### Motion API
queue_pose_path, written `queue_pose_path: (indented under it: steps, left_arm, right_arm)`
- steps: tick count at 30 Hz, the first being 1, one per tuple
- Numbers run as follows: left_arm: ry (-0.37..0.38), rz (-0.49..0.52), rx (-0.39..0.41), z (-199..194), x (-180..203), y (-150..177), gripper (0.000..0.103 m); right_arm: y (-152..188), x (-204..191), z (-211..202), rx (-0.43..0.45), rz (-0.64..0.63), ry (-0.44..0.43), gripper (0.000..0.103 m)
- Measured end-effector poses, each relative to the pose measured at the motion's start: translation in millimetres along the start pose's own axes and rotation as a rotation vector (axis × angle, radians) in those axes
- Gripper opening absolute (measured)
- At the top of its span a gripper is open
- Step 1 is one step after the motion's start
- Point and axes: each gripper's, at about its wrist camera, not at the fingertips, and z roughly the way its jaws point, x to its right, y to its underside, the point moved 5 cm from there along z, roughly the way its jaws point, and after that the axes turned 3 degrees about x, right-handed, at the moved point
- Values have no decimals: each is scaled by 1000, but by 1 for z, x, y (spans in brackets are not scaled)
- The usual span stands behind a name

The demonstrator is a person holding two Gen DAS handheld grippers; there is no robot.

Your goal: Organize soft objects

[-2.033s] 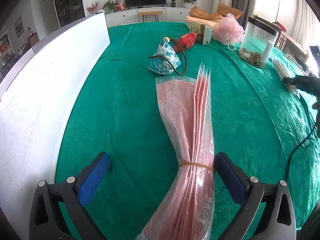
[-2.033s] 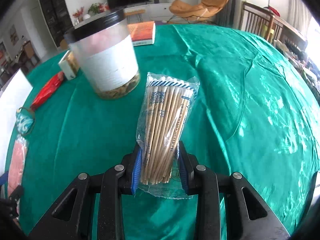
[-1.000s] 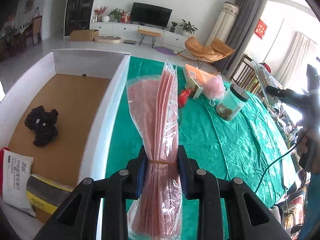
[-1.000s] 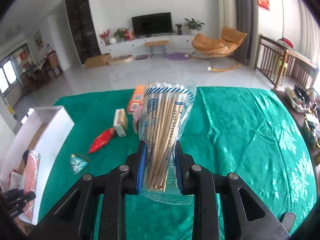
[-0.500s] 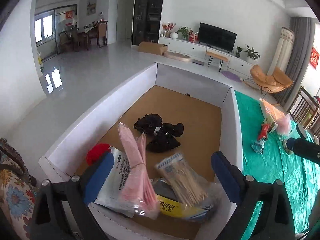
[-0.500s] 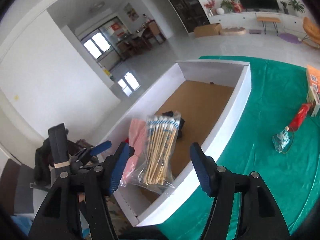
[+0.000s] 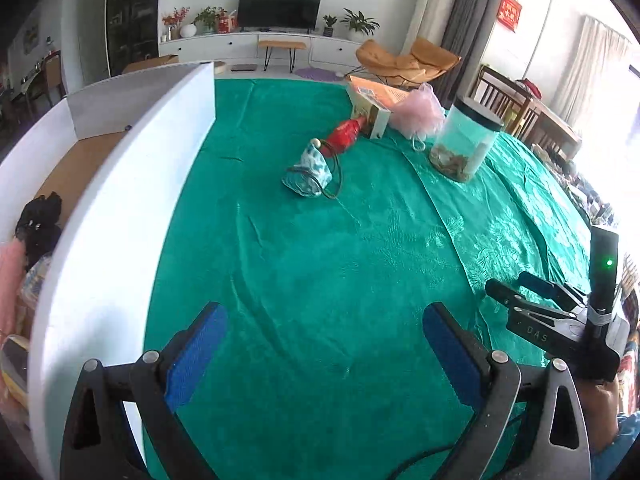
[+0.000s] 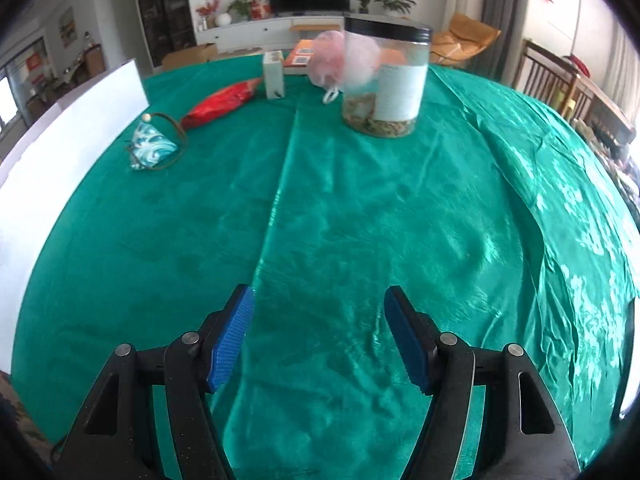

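Green tablecloth (image 8: 360, 220): jar (image 8: 386, 80), pouch (image 8: 150, 146) stand apart.

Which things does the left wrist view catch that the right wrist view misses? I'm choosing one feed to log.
Only the left wrist: the box interior with a black item, plus the right gripper. Only the right wrist: the jar's white label and the right gripper's open blue pads. Both: teal pouch, red packet, pink puff, green cloth.
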Motion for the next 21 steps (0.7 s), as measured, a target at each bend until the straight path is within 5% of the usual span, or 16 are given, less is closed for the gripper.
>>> queue_pose_path:
  steps: [6, 21]
  left_arm:
    - [-56, 103, -48, 64, 18, 7, 98]
    - [-91, 136, -35, 67, 17, 7, 103]
  right_arm:
    - [1, 13, 2, 45, 0, 43, 71]
    - [14, 12, 0, 34, 25, 20, 84]
